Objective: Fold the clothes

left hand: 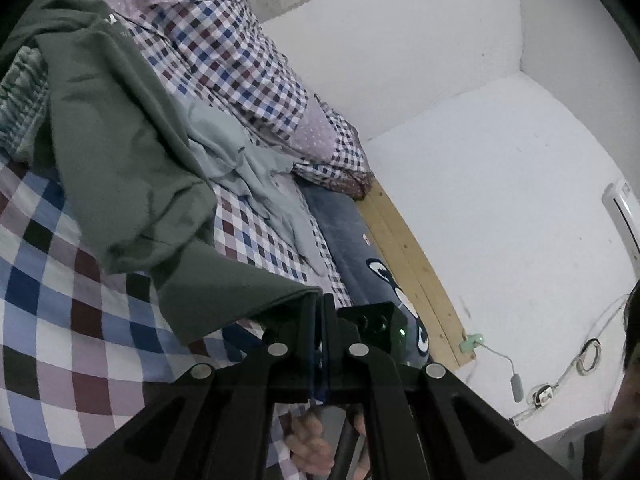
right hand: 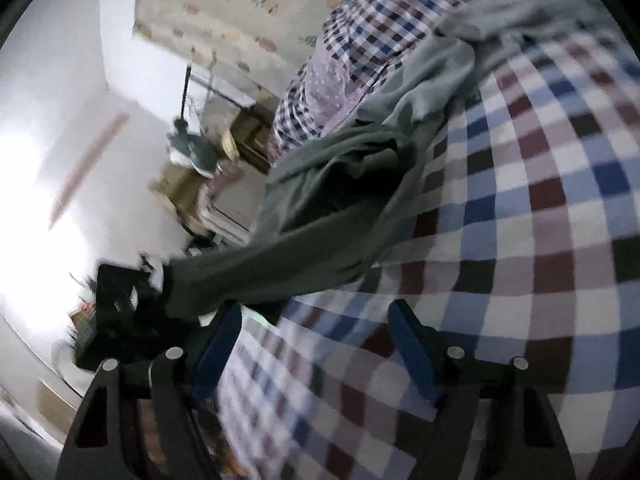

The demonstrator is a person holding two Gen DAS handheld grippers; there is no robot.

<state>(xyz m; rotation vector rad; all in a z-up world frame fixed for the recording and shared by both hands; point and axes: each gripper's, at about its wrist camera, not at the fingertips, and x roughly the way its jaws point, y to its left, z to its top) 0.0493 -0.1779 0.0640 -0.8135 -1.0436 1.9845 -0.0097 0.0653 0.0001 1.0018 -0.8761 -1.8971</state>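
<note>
A dark green garment (left hand: pixel 132 168) lies across the left of the frame on a bedsheet (left hand: pixel 60 320) checked in blue, maroon, black and white. Beside it lies a pale grey-green cloth (left hand: pixel 240 160). Upper centre, a lilac white-dotted fabric (left hand: pixel 316 132).

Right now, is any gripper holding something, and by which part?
The left gripper is shut on the dark green garment, pinching it at an edge. The right gripper is open and holds nothing.

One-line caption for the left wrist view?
Left gripper shut on the dark green garment, pulling its edge up off the checked bedsheet.
</note>
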